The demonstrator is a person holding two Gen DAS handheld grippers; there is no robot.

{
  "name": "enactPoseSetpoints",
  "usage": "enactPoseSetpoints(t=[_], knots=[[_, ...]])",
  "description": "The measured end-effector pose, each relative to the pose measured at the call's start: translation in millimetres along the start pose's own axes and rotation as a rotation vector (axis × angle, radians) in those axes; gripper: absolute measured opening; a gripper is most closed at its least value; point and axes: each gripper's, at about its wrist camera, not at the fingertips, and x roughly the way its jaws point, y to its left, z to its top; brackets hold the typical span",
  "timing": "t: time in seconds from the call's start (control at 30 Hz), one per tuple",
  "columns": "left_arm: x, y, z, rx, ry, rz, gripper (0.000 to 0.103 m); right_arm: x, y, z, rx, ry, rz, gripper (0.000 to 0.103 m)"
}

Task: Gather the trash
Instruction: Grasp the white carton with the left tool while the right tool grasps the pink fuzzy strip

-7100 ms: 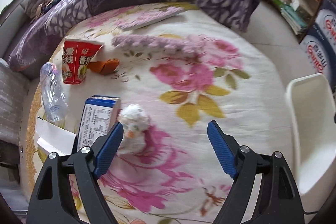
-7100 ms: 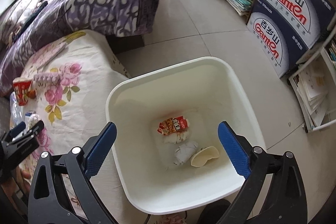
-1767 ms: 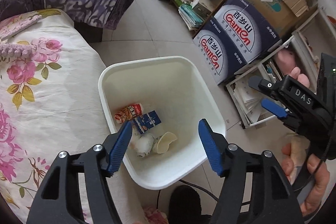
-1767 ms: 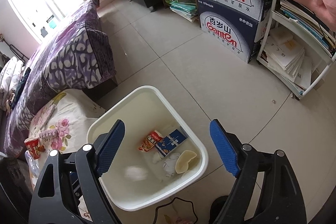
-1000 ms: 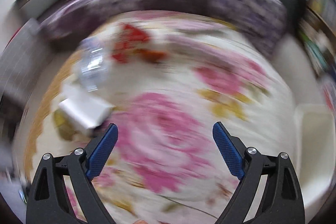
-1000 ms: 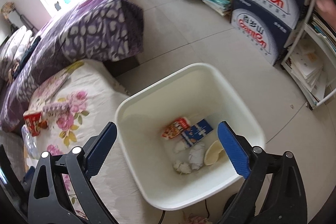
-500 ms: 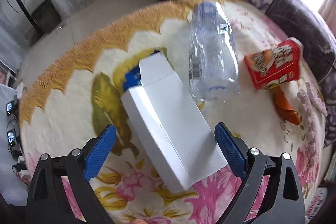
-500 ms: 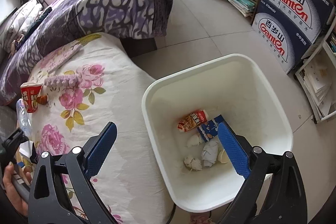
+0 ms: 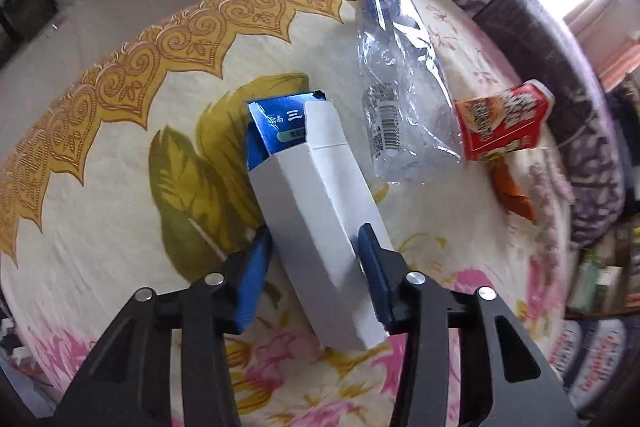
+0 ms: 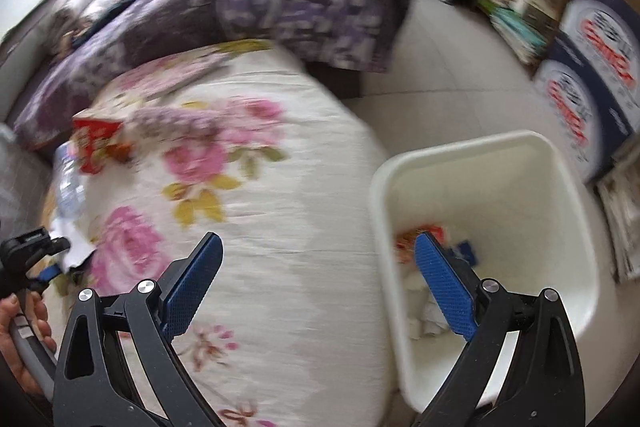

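My left tongs (image 9: 314, 263) are squeezed on a long white box (image 9: 320, 223) that lies on the flowery bed cover (image 9: 120, 131). One blue pad (image 9: 256, 269) presses its left side and the other presses its right side, near the end closest to me. The far end of the box has a blue flap. Just beside it on the right lies a crushed clear bottle (image 9: 404, 99), and next to that a red carton (image 9: 500, 123). My right tongs (image 10: 316, 291) are wide open and hold nothing. They hang over the edge of the bed, with the white bin (image 10: 576, 227) under the right pad. Some trash sits in the bin, but it is blurry.
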Motion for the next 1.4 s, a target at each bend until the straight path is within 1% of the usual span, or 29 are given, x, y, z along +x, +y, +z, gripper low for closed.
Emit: enactPoseSetpoints(t=[0.07,0.13,0.17,0.23,0.3,0.4,0.57,0.67,0.83,0.97,1.03,1.07,1.1,1.13,1.2,1.23,1.27,1.33,1.4], knots=[[-13,12,3,0.004,0.005,-0.026,0.038,1,16,-1,-0.045,-0.007,0.047,0.093],[-23,18,6,0.037,-0.014,-0.023,0.037,3,39,-3,-0.109,-0.008,0.093,0.093],[-29,19,8,0.065,-0.031,-0.011,0.037,3,51,-4,-0.142,-0.015,0.102,0.093],[-33,23,11,0.081,-0.049,-0.005,0.036,3,66,-7,-0.174,-0.03,0.108,0.093],[-35,25,14,0.092,-0.052,-0.015,0.036,5,78,-9,-0.186,-0.027,0.099,0.093],[-45,31,16,0.106,-0.076,-0.037,0.035,10,83,-5,-0.194,-0.029,0.079,0.093],[-63,19,14,0.146,-0.094,-0.126,0.035,28,87,31,-0.282,-0.112,0.044,0.093],[-73,8,13,0.171,-0.109,-0.165,0.035,46,93,56,-0.331,-0.134,0.061,0.093],[-81,-8,8,0.216,-0.114,-0.206,0.036,78,113,77,-0.419,-0.119,0.075,0.091],[-81,-13,6,0.232,-0.103,-0.221,0.036,105,132,81,-0.486,-0.089,0.052,0.087],[-81,-15,6,0.237,-0.103,-0.223,0.036,118,138,81,-0.514,-0.065,0.039,0.081],[-81,-16,6,0.241,-0.103,-0.225,0.036,124,141,79,-0.529,-0.047,0.039,0.072],[-81,-17,5,0.246,-0.103,-0.226,0.036,130,142,77,-0.541,-0.028,0.038,0.065],[-80,-18,5,0.25,-0.103,-0.226,0.036,132,142,75,-0.545,-0.026,0.028,0.064],[-79,-21,4,0.254,-0.1,-0.223,0.036,128,139,75,-0.519,-0.052,0.022,0.036],[-78,-21,4,0.254,-0.099,-0.222,0.036,126,133,76,-0.483,-0.055,0.021,0.035],[-78,-21,4,0.252,-0.097,-0.222,0.036,121,125,78,-0.428,-0.042,0.074,0.031],[-79,-22,3,0.25,-0.1,-0.226,0.036,114,118,77,-0.385,-0.045,0.092,0.021],[-82,-23,2,0.254,-0.11,-0.229,0.036,99,110,71,-0.349,-0.065,0.109,0.016]])
